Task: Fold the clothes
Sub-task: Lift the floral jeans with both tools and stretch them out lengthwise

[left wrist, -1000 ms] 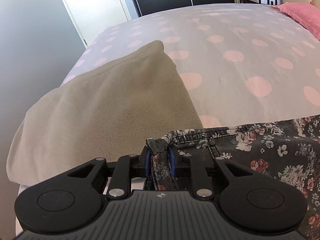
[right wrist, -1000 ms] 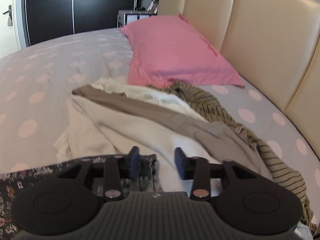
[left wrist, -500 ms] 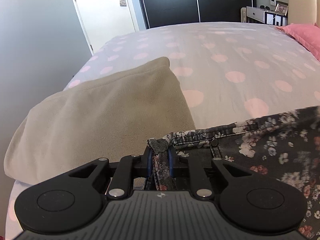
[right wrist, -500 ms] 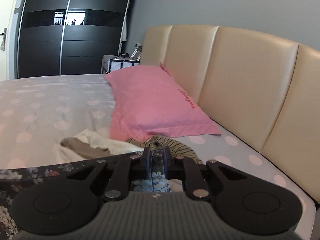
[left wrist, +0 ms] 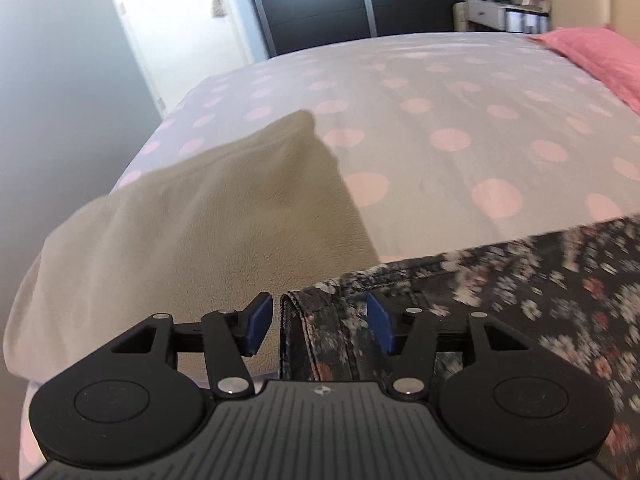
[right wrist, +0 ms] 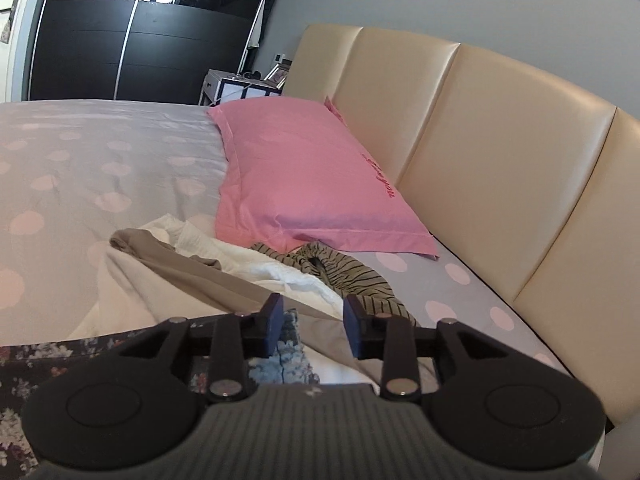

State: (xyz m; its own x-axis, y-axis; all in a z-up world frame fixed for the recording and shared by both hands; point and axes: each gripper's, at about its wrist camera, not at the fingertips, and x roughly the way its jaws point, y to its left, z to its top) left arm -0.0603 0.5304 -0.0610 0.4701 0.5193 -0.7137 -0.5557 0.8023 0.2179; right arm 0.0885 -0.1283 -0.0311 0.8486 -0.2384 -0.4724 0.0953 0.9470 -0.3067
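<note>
- Left tool (left wrist: 316, 330): blue-padded jaws spread apart, released, with the folded edge of the dark floral-print garment (left wrist: 500, 292) lying loose in the gap, nearer the right pad.
- Dark floral-print garment: spread over the near edge of the bed, running from the left tool off to the right of the left wrist view; blurred there.
- Right tool (right wrist: 313, 327): jaws likewise parted, gripping nothing; a bunched corner of the same floral cloth (right wrist: 286, 354) sits just beside the left pad, whether touching cannot be told.
- Grey bedspread with pink polka dots (left wrist: 420, 112): covers the bed under everything.
- Beige fleece folded blanket (left wrist: 192, 232): lies on the bed's corner ahead of the left tool, just beside the floral garment.
- Heap of unfolded clothes ahead of the right tool: cream cloth (right wrist: 132, 284), a taupe piece (right wrist: 192, 270) across it, a white piece (right wrist: 256, 260), and an olive striped garment (right wrist: 352, 276) at the right.
- Pink rectangular pillow (right wrist: 304, 176): beyond the heap, against the cream padded leather headboard (right wrist: 480, 152).
- Black sliding wardrobe (right wrist: 132, 36) and white door (left wrist: 180, 32): far side of the room.
</note>
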